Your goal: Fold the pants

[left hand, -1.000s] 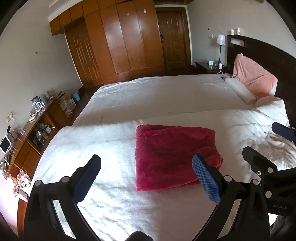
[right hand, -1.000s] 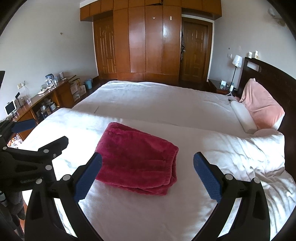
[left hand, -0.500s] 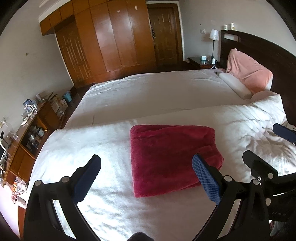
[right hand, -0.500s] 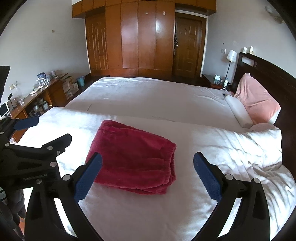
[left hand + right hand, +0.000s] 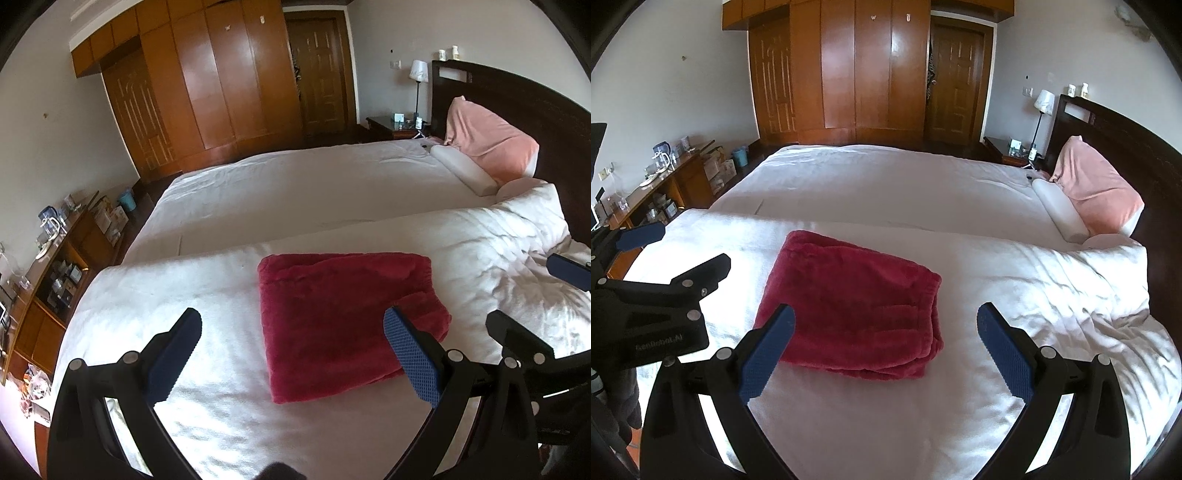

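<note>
Pants [image 5: 849,306] lay folded in a neat red square on the white bed [image 5: 1015,295], so the job looked done. Next, maybe just a pat. The left gripper [image 5: 291,354] and right gripper [image 5: 886,350] hung wide open, empty, just near of the pants.

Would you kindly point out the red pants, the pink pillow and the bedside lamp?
red pants [image 5: 849,299], right wrist view, middle of top layer.
pink pillow [image 5: 1097,188], right wrist view, middle of face.
bedside lamp [image 5: 1044,100], right wrist view, shade.
</note>
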A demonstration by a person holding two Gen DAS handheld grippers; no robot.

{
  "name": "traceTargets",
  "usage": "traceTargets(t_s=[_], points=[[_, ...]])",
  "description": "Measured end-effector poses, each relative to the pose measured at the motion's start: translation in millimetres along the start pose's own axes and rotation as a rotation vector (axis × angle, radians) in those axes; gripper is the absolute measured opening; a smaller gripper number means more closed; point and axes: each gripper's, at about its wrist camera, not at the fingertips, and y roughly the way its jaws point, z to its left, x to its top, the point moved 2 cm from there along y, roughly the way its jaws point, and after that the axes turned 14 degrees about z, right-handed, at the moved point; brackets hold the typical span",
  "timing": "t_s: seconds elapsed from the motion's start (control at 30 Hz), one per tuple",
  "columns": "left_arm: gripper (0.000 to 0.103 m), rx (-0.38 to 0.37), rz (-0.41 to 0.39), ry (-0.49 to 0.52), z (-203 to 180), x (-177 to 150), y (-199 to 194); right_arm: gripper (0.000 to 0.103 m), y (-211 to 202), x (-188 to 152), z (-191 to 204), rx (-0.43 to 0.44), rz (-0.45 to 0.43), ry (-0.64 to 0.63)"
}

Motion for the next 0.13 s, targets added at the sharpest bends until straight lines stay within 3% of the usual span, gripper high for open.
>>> traceTargets(t_s=[0.13], points=[[0.098,-0.01,0.009,-0.014,6.7,-2.1,3.8,0.1,2.7,-3.2,4.6,-0.007,0.014,-0.003]])
